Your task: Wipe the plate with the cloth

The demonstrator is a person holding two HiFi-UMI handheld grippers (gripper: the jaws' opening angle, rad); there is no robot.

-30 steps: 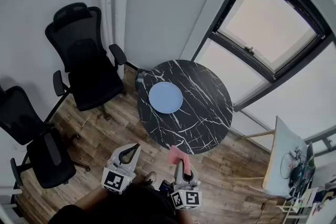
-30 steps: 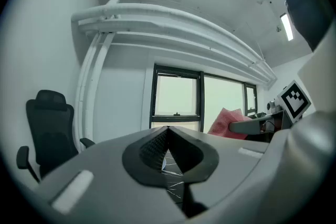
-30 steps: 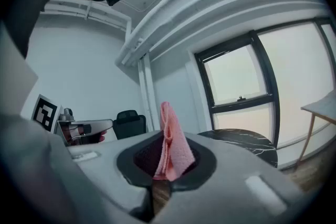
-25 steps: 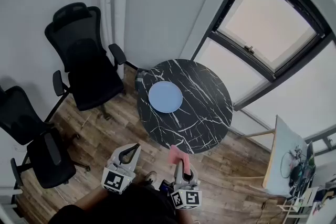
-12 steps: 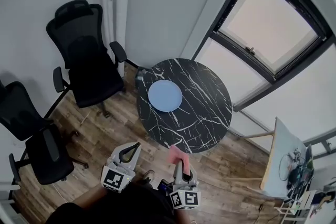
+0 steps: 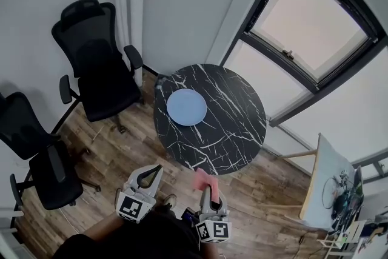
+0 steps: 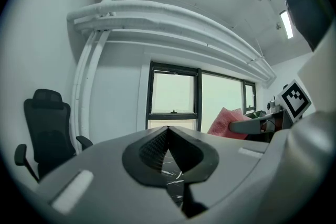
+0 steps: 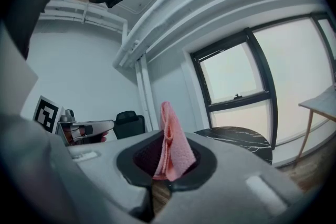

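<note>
Fingers (image 8: 140,159) of the right gripper (image 8: 167,161) are clamped tight on the pink cloth (image 8: 170,139), and it pokes up between them in a folded peak. Across on the left gripper (image 7: 168,134), the fingers are pressed together with nothing caught between them. Both grippers sit side by side low in the head view, over the wooden floor (image 6: 121,148), pointing toward the round black marble tabletop (image 6: 233,127) but short of its edge. And there's the pale blue plate (image 6: 187,107), lying on the left part of that tabletop, well apart from the cloth. Two black office chairs (image 6: 97,67) stand along the wall at left, and a big window (image 6: 309,27) fills the upper right.
</note>
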